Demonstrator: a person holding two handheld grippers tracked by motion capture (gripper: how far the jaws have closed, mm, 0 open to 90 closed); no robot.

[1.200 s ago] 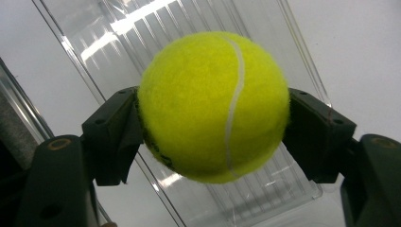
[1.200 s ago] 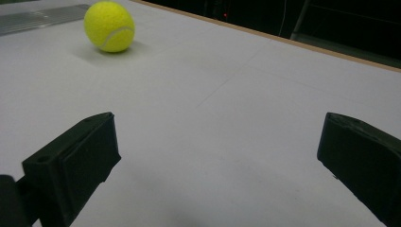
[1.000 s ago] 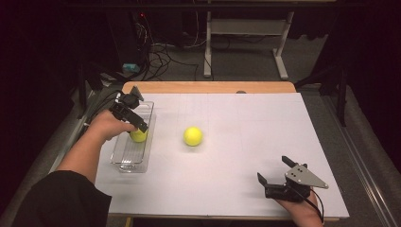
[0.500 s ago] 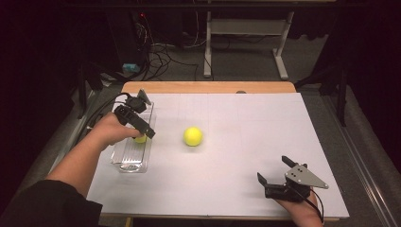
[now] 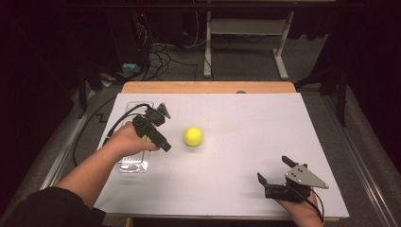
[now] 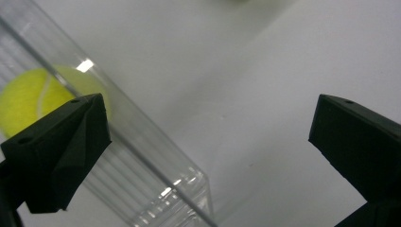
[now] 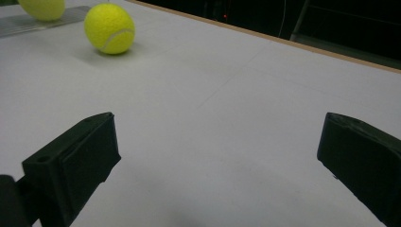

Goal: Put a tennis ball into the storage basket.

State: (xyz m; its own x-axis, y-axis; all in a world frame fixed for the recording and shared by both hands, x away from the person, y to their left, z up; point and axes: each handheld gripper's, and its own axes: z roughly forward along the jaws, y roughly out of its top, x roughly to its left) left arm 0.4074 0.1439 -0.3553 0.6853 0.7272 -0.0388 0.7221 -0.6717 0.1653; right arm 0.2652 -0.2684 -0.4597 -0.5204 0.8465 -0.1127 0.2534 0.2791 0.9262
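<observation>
A yellow tennis ball [image 5: 193, 136] lies on the white table [image 5: 246, 123], also seen in the right gripper view [image 7: 109, 28]. A second tennis ball [image 6: 28, 104] sits inside the clear plastic tray [image 5: 134, 164] at the left; the right gripper view catches its lower part [image 7: 42, 7] at the tray [image 7: 38, 26]. My left gripper [image 5: 165, 128] hovers open over the tray's right wall [image 6: 142, 165], between tray and loose ball, with nothing in its jaws [image 6: 208, 118]. My right gripper [image 5: 273, 170] rests open and empty near the front right edge [image 7: 217, 137].
The table's wooden far edge [image 5: 208, 87] borders a dark floor with cables [image 5: 161, 52] and a metal stand [image 5: 246, 28]. White table surface stretches between the loose ball and my right gripper.
My left gripper has moved rightward and nearer, away from the ball in the tray, which stays there. The loose ball and my right gripper have not moved.
</observation>
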